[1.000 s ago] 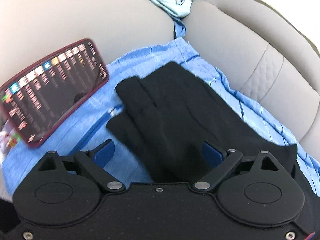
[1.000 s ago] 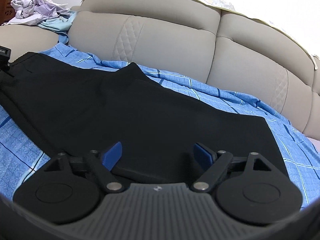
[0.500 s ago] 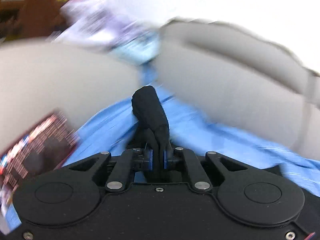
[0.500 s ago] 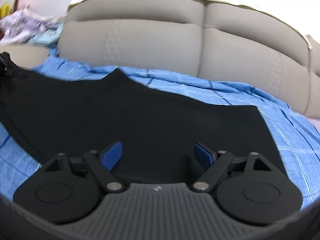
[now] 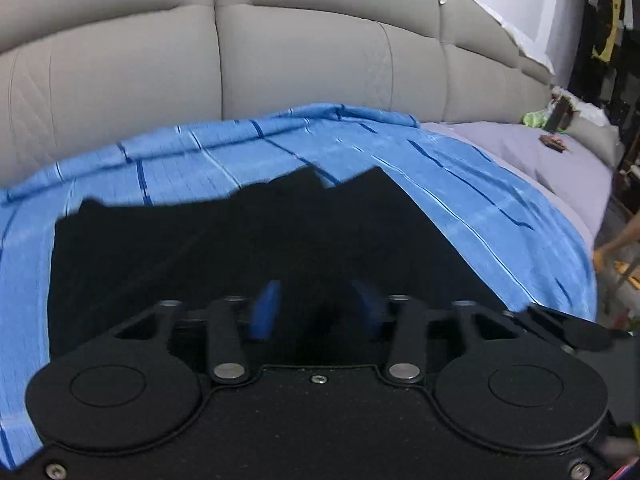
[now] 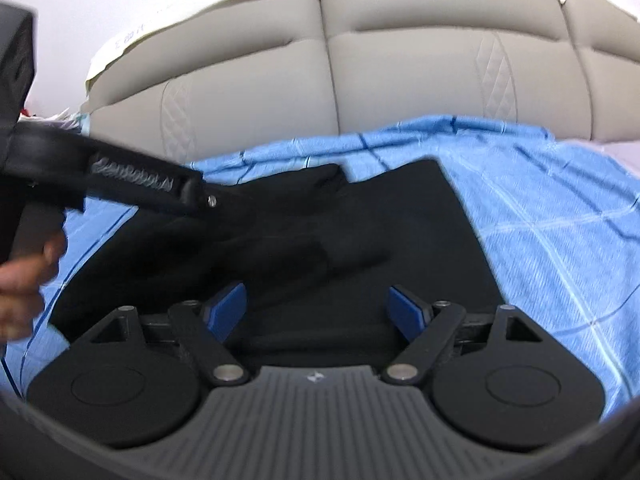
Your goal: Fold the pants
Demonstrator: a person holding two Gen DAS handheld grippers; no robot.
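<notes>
Black pants (image 5: 240, 240) lie folded over themselves on a blue checked sheet (image 5: 440, 184) spread on the sofa seat. My left gripper (image 5: 316, 306) hovers low over their near edge. Its jaws are opening, and a bunch of black fabric still sits between the blue pads (image 5: 266, 312) without being pinched. In the right wrist view the pants (image 6: 400, 232) fill the middle. My right gripper (image 6: 318, 306) stands open just above them, its pads (image 6: 228, 308) wide apart. The left gripper (image 6: 236, 206) reaches in from the upper left, held by a hand (image 6: 24, 280).
The beige sofa backrest (image 5: 300, 60) rises right behind the sheet. To the right lies a grey seat cover (image 5: 560, 168) with small items (image 5: 554, 142) on it. Hanging clothes and clutter (image 5: 608, 40) stand at the far right edge.
The left gripper shut on the pants' end, swung far to the right with it and has parted its jaws. The phone left its view. The right gripper shifted sideways and rolled, still open.
</notes>
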